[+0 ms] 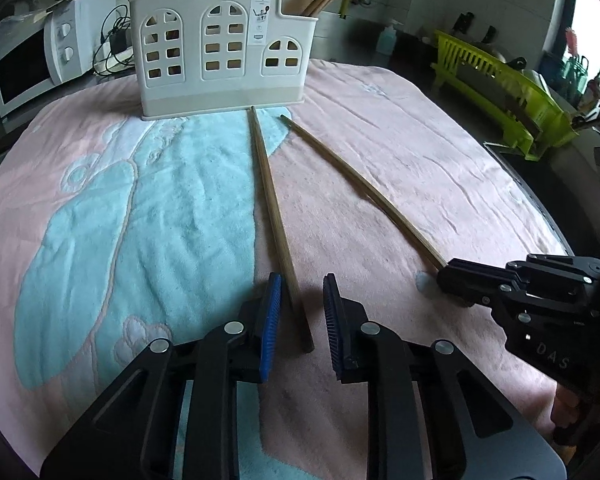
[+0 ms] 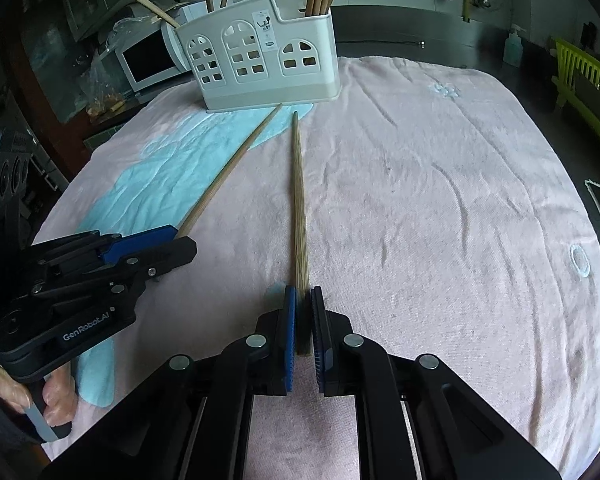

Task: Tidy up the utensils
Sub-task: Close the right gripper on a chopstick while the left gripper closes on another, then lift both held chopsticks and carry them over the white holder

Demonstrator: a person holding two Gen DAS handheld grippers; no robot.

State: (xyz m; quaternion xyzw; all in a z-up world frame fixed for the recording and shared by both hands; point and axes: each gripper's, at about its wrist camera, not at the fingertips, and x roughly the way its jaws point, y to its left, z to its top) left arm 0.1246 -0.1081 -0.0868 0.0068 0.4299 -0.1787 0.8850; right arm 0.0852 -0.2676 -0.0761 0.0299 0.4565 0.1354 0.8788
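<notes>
Two wooden chopsticks lie on a pink and blue towel (image 1: pixel 400 152), tips toward a white utensil holder (image 1: pixel 220 48) that holds several more chopsticks. My left gripper (image 1: pixel 302 284) is open, its jaws on either side of the thick end of the left chopstick (image 1: pixel 270 200) without closing on it. My right gripper (image 2: pixel 303 296) is shut on the thick end of the right chopstick (image 2: pixel 299 200), which still rests on the towel. The holder (image 2: pixel 260 56) and the left chopstick (image 2: pixel 232 168) show in the right wrist view, and the right chopstick (image 1: pixel 364 192) in the left wrist view.
A white microwave (image 1: pixel 32 60) stands behind the holder on the left. A green dish rack (image 1: pixel 496 84) sits at the right, with a soap bottle (image 1: pixel 388 40) beyond it. A dark counter edge borders the towel on the right.
</notes>
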